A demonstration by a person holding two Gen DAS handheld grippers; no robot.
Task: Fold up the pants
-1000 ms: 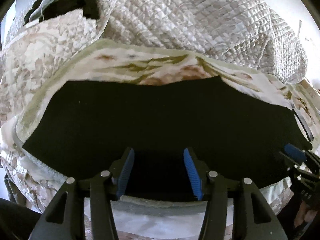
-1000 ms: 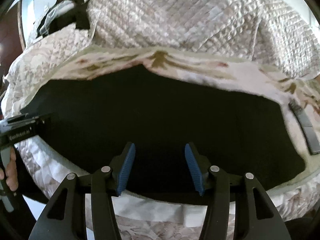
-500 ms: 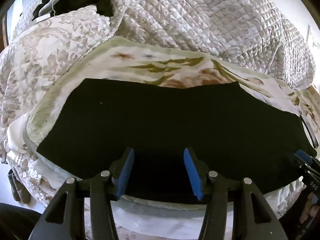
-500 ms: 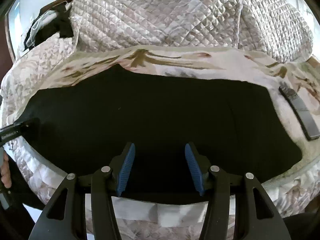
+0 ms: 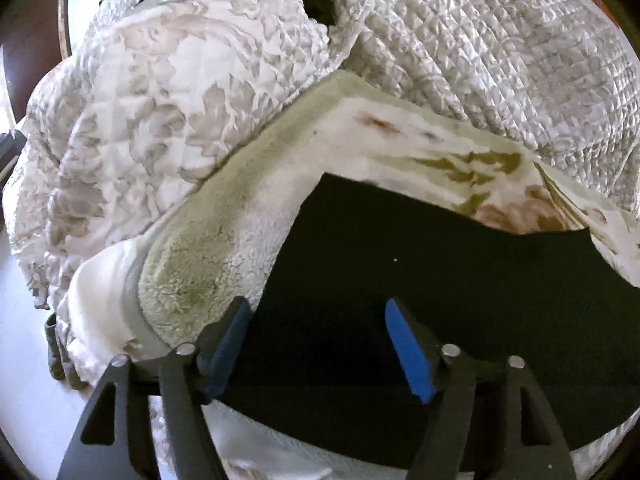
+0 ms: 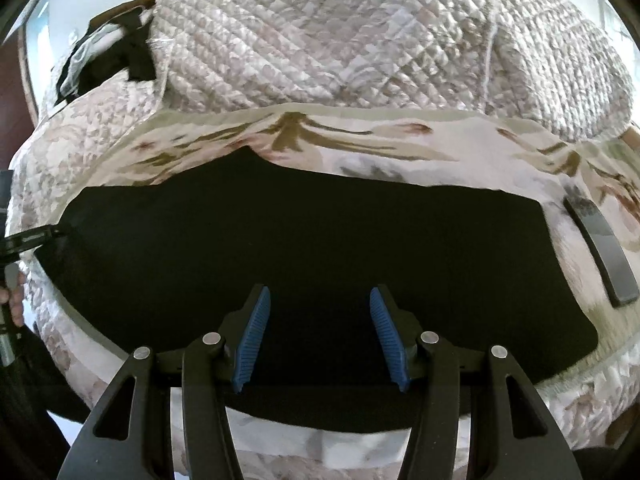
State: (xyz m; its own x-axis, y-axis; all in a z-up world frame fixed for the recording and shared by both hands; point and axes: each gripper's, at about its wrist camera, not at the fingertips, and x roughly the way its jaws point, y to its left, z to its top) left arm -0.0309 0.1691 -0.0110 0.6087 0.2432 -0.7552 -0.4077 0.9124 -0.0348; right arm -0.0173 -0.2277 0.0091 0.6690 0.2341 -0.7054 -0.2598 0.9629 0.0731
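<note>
Lying flat on a fleecy floral blanket [image 6: 400, 140], one pair of black pants [image 6: 320, 248] spreads wide and matte. Two grippers hover over its near edge, left gripper [image 5: 316, 338] and right gripper [image 6: 320, 332], jaws apart, holding nothing. One quilted comforter [image 6: 360, 40] bunches behind; one dark slab, possibly a remote [image 6: 600, 256], lies beside.

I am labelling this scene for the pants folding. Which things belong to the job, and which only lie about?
For the job:
black pants
left gripper
right gripper

Lying about:
floral blanket under the pants
quilted cover
dark flat device
</note>
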